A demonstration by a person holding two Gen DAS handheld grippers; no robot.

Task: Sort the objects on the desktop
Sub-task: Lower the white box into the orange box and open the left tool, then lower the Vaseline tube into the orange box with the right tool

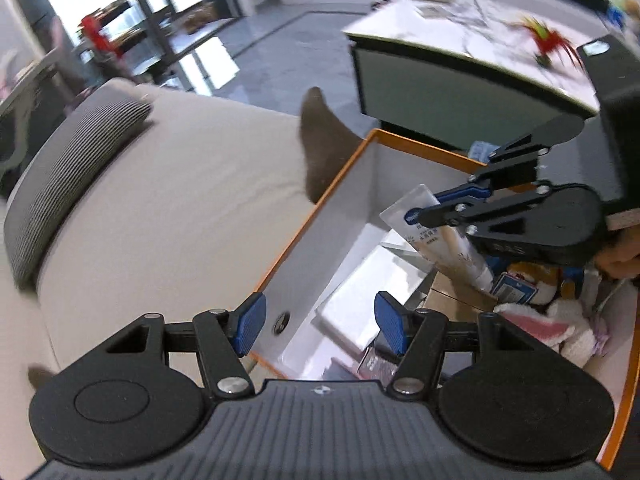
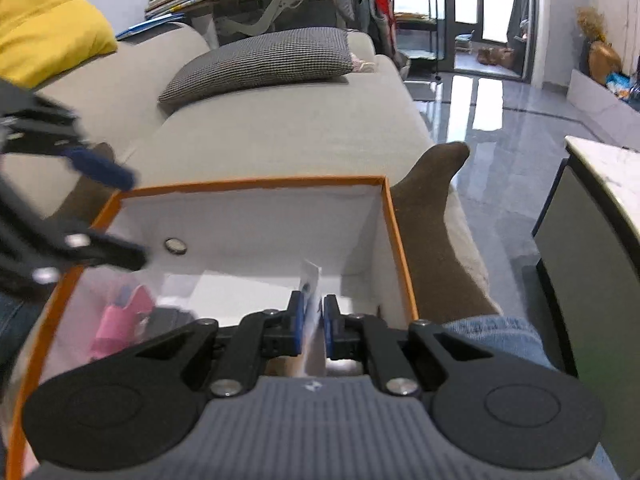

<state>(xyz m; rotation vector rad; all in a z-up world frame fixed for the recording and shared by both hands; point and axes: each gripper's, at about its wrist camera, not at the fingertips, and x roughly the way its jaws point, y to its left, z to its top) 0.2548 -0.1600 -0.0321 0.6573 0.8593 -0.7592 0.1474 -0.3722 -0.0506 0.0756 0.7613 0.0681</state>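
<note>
Fingers [image 2: 330,326] of the right gripper [image 2: 311,320] are clamped on the flat crimped end of a white cream tube [image 1: 440,236], which hangs cap-down above an orange-rimmed white box [image 1: 320,208]. Gripping the thin seam, not the round body, probably gives the blue pads a flat surface to bite and lets the tube dangle straight for lowering into the box. The left gripper [image 1: 318,326] waits at the box's near wall with its fingers spread wide and nothing between them, seemingly kept out of the way or ready to steady the box.

The box rests on a person's lap on a grey sofa [image 1: 168,200], a brown-socked foot [image 2: 432,208] stretched alongside it. Already inside lie a white flat carton [image 1: 360,304], a pink-and-white plush item [image 1: 548,324] and other small packets too jumbled to identify. A houndstooth cushion [image 2: 264,62] sits on the sofa behind, and a marble-topped table [image 1: 480,28] stands across the glossy floor.

Judging from the tube's position over the open box, the sorting step in hand is either dropping the tube in or lifting it out; the pictures alone do not settle which. Motion blur on the left gripper in the right wrist view suggests it is moving.
</note>
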